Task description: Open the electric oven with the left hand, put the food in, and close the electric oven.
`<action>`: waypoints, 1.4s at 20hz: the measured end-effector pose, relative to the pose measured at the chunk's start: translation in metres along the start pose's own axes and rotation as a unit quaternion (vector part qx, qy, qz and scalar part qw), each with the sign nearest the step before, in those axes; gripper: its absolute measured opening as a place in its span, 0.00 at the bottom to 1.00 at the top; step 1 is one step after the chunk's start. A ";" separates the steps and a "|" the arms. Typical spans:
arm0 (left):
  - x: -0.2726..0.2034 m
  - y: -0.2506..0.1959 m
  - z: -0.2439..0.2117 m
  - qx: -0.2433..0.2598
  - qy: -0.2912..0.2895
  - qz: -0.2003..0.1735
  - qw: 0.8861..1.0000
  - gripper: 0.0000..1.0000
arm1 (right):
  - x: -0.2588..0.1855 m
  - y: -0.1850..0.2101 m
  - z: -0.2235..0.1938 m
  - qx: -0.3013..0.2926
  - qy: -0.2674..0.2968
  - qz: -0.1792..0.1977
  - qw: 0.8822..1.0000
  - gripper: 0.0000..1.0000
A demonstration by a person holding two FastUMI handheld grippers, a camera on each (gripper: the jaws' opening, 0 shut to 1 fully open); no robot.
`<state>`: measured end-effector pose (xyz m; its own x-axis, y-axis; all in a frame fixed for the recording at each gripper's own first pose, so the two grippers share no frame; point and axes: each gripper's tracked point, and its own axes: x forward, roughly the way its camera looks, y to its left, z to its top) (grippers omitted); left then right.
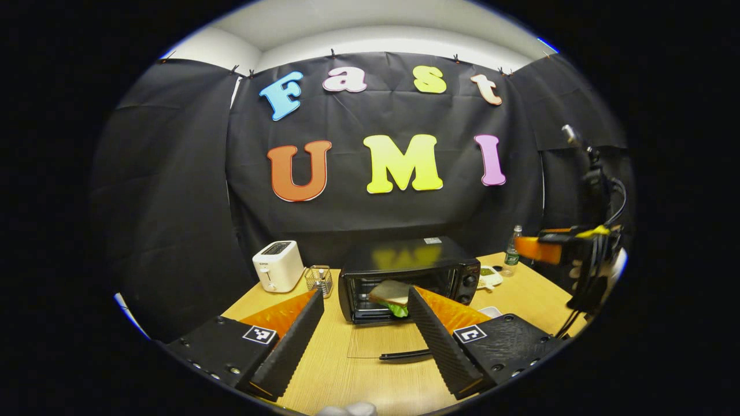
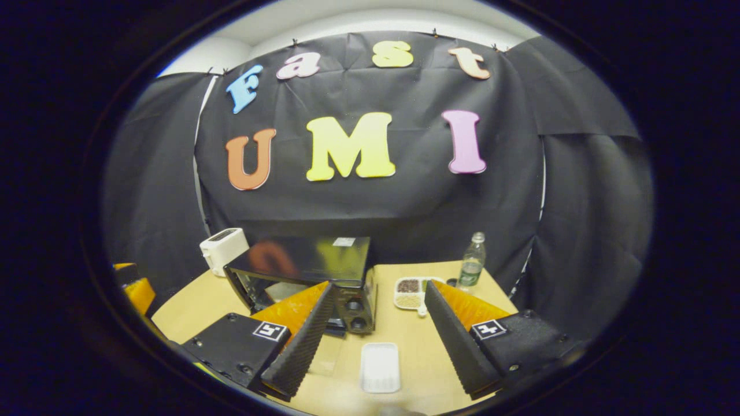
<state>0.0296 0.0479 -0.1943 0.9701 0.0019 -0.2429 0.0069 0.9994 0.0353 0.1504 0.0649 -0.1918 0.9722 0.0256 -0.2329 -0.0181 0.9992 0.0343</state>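
The black electric oven point(image 1: 404, 267) stands mid-table with its glass door point(image 1: 376, 342) folded down flat and the door's handle point(image 1: 404, 354) nearest me. A sandwich point(image 1: 388, 294) with a green leaf lies inside the oven's mouth. My left gripper point(image 1: 364, 295) is open and empty, a little in front of the door. My right gripper point(image 2: 379, 287) is open and empty too, above an empty white tray point(image 2: 380, 367) to the right of the oven point(image 2: 306, 266). In the left gripper view the right gripper point(image 1: 546, 248) hangs at the right, held by a hand.
A white toaster point(image 1: 278, 266) and a small wire basket point(image 1: 319, 279) stand left of the oven. Right of it are a divided dish of grains point(image 2: 410, 292) and a plastic bottle point(image 2: 472, 260). The wooden table point(image 1: 370, 381) ends close to the cloth walls.
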 end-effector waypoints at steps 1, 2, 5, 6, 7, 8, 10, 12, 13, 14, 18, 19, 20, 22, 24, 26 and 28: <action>0.002 -0.006 -0.008 0.004 0.005 -0.001 1.000 0.95 | -0.011 -0.009 0.006 -0.004 -0.004 -0.002 1.000 0.90; 0.003 -0.011 -0.015 0.009 0.009 0.000 1.000 0.95 | -0.024 -0.018 0.009 -0.011 -0.007 -0.005 1.000 0.90; 0.012 -0.029 -0.036 0.007 0.023 -0.005 1.000 0.95 | -0.049 -0.038 0.022 -0.017 -0.015 -0.007 1.000 0.90; 0.014 -0.035 -0.048 0.002 0.034 -0.004 0.999 0.95 | -0.054 -0.044 0.024 -0.020 -0.017 -0.008 1.000 0.90; 0.017 -0.041 -0.058 -0.004 0.042 -0.006 0.999 0.95 | -0.060 -0.051 0.026 -0.023 -0.018 -0.009 1.000 0.90; 0.020 -0.051 -0.069 -0.011 0.053 -0.009 0.998 0.95 | -0.066 -0.057 0.028 -0.025 -0.017 -0.010 0.999 0.90; 0.027 -0.063 -0.089 -0.017 0.068 -0.013 0.997 0.96 | -0.075 -0.070 0.029 -0.030 -0.013 -0.013 0.999 0.90; 0.033 -0.074 -0.114 -0.016 0.086 -0.016 0.996 0.95 | -0.082 -0.083 0.031 -0.033 -0.010 -0.018 0.999 0.90; 0.036 -0.079 -0.128 -0.019 0.096 -0.018 0.995 0.95 | -0.085 -0.089 0.030 -0.031 -0.007 -0.020 0.999 0.91; 0.040 -0.081 -0.143 -0.024 0.110 -0.018 0.993 0.95 | -0.087 -0.093 0.029 -0.031 -0.004 -0.022 0.999 0.90; 0.052 -0.093 -0.199 -0.030 0.154 -0.021 0.987 0.96 | -0.095 -0.109 0.019 -0.043 0.013 -0.034 0.998 0.90; 0.054 -0.097 -0.211 -0.033 0.165 -0.026 0.985 0.96 | -0.096 -0.111 0.015 -0.044 0.019 -0.036 0.998 0.91; 0.057 -0.101 -0.217 -0.033 0.167 -0.030 0.985 0.96 | -0.098 -0.114 0.012 -0.046 0.024 -0.040 0.998 0.91; 0.065 -0.104 -0.230 -0.025 0.174 -0.035 0.984 0.96 | -0.097 -0.116 0.006 -0.047 0.031 -0.044 0.997 0.91; 0.073 -0.106 -0.238 -0.024 0.179 -0.037 0.983 1.00 | -0.095 -0.116 -0.002 -0.046 0.042 -0.043 0.997 0.91; 0.079 -0.104 -0.244 -0.023 0.183 -0.034 0.982 0.96 | -0.093 -0.114 -0.006 -0.040 0.050 -0.042 0.997 0.92; 0.087 -0.107 -0.249 -0.024 0.186 -0.039 0.981 0.96 | -0.089 -0.114 -0.008 -0.038 0.054 -0.043 0.997 0.92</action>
<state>0.0526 -0.0502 -0.4606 0.8111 -0.0698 -0.5808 0.0568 0.9976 -0.0405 0.0642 -0.0508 -0.1830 0.9401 -0.0606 -0.3355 0.0419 0.9971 -0.0628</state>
